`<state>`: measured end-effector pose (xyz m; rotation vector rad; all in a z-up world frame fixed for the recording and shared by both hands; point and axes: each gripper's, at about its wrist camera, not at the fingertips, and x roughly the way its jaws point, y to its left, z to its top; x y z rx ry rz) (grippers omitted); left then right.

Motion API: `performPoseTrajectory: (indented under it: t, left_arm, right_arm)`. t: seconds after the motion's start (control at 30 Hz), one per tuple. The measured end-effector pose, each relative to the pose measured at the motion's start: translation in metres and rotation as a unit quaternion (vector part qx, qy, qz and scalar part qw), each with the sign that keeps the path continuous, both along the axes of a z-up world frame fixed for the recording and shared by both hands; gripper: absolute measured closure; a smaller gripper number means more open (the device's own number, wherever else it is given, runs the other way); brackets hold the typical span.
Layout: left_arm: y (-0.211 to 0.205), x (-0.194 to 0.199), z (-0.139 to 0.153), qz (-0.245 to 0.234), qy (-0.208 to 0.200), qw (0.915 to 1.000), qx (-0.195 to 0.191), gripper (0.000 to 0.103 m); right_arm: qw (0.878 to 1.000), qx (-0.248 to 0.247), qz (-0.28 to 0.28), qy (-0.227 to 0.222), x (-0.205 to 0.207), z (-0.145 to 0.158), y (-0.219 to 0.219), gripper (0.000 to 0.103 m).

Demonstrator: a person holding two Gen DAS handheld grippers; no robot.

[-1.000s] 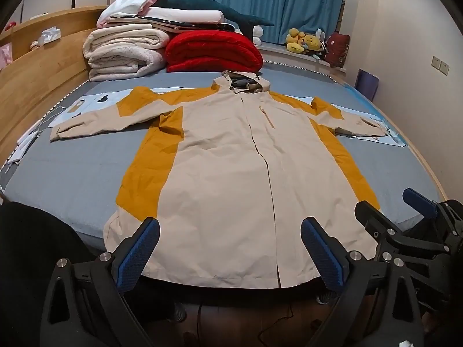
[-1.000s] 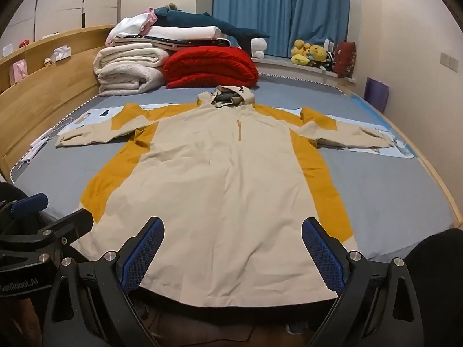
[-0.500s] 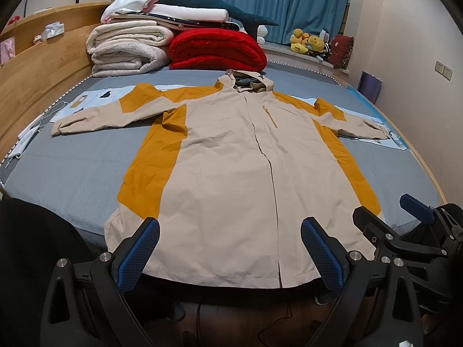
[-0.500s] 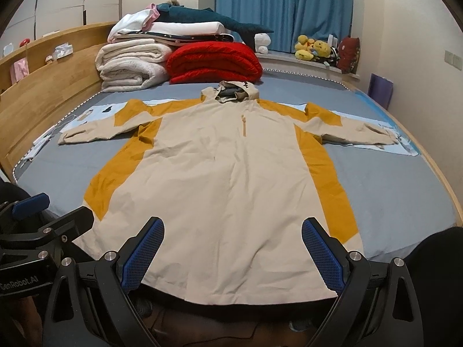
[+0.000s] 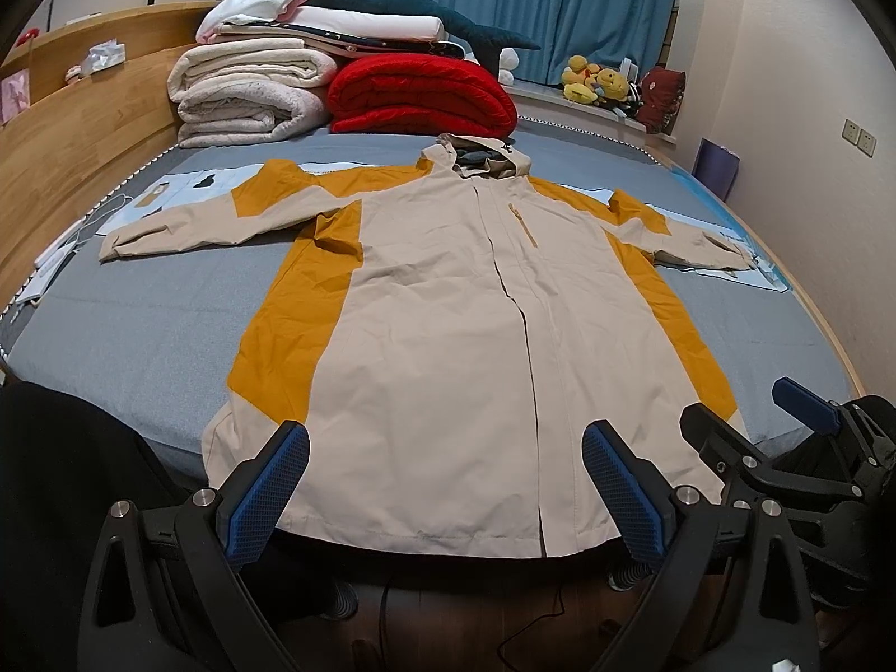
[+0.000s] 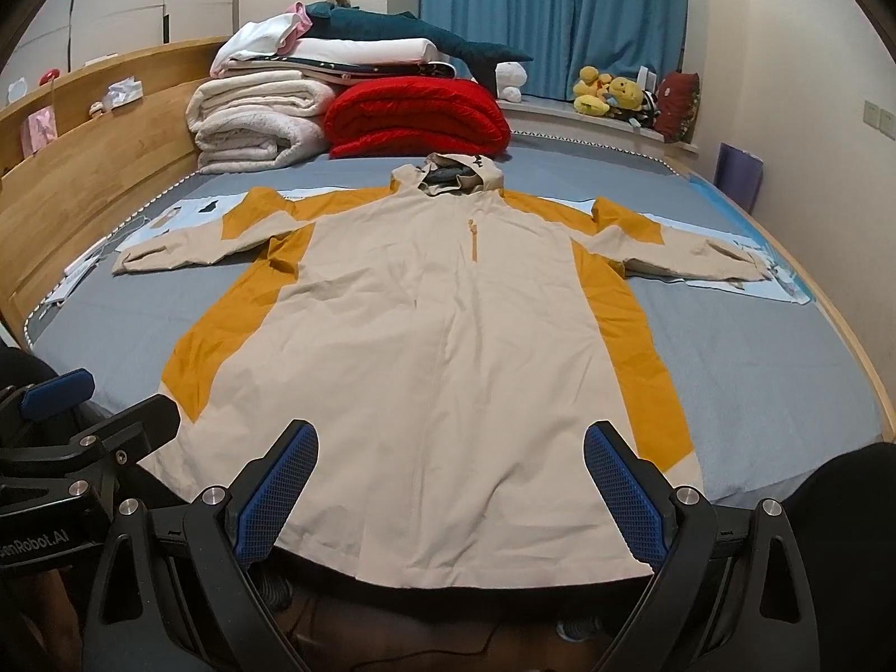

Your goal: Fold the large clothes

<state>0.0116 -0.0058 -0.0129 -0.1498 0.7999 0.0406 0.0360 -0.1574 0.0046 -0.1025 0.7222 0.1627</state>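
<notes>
I see the beige-and-mustard jacket [image 5: 448,336] spread flat, front up, across the grey bed [image 5: 140,325], filling mid-frame. My left gripper [image 5: 445,481] and right gripper [image 6: 451,481] hover at bottom frame, jaws wide apart, empty.

The coat [image 5: 448,336] lies flat on the bed [image 5: 140,325], front up, sleeves stretched out to either side and hood [image 5: 481,159] toward the far end, its hem at the near edge. Behind the hood sit folded blankets [image 5: 252,95] on the left and a rolled quilt [image 5: 420,95] beside them (plush toys [image 5: 596,84] farther back on the sill). Both tools, left tool [image 5: 445,493] and right tool [image 6: 451,495], hang side by side before the hem.
</notes>
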Motion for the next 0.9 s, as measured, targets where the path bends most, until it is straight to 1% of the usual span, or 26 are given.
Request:
performPoseTrajectory:
  t: [0.9]
  left_arm:
    - [0.0016, -0.0001, 0.0005, -0.001, 0.0, 1.0, 0.0, 0.006]
  right_arm:
    - [1.0, -0.009, 0.001, 0.0, -0.0008, -0.0025, 0.0001, 0.007]
